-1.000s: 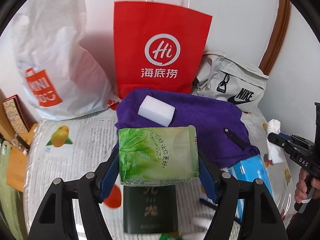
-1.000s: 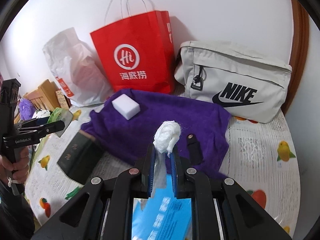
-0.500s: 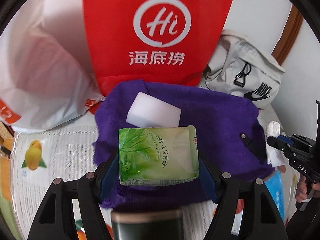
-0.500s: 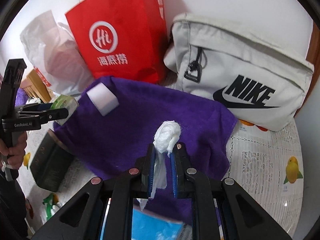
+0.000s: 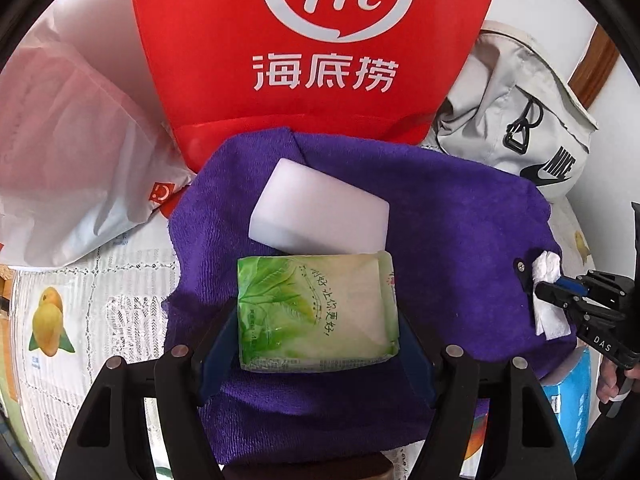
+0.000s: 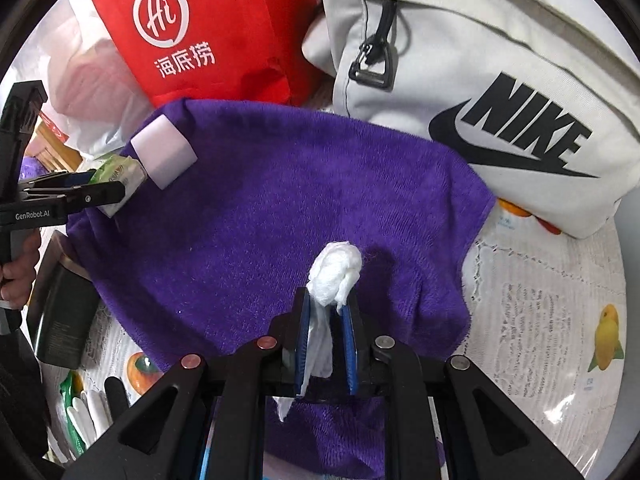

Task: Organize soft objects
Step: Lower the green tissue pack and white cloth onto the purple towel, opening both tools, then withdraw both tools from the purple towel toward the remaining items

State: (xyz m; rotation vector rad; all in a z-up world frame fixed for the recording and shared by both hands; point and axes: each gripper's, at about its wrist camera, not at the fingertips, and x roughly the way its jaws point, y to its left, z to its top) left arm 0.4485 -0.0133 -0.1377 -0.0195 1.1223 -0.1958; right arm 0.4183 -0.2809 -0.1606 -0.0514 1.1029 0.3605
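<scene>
Left gripper point(image 5: 318, 312) clamps tissue pack point(image 5: 316, 312), right gripper point(image 6: 326, 312) pinches wad point(image 6: 336, 272), above purple towel point(image 6: 300, 200).

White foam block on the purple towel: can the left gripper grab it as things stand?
Probably not: the left gripper is shut on the green tissue pack, which sits right before the white foam block.
</scene>
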